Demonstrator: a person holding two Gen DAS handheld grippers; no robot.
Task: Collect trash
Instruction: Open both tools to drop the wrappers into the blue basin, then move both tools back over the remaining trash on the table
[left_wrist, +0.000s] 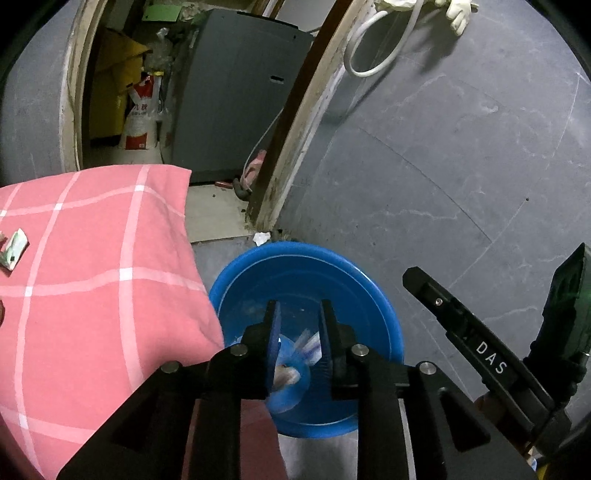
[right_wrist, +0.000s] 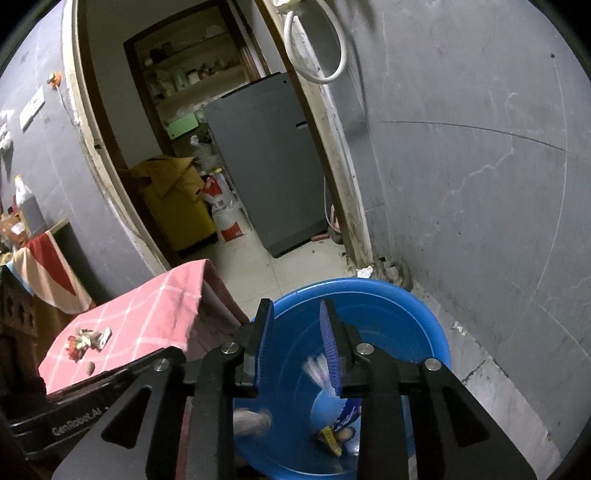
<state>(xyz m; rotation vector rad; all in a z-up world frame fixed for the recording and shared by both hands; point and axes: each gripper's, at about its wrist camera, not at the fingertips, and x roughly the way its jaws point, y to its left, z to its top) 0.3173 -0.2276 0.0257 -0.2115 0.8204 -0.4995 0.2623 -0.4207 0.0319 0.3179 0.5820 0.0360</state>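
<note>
Both my claws hang over the blue basin (right_wrist: 388, 295) on the floor — left gripper (left_wrist: 299, 332) and right gripper (right_wrist: 295, 339) slightly parted, gripping nothing. Blurred wrappers (right_wrist: 317, 367) lie below; more scraps (right_wrist: 86, 341) remain on the pink cloth (left_wrist: 92, 277).

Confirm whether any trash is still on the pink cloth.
Yes: in the right wrist view a small pile of scraps lies on the pink cloth, outside the blue basin.
</note>
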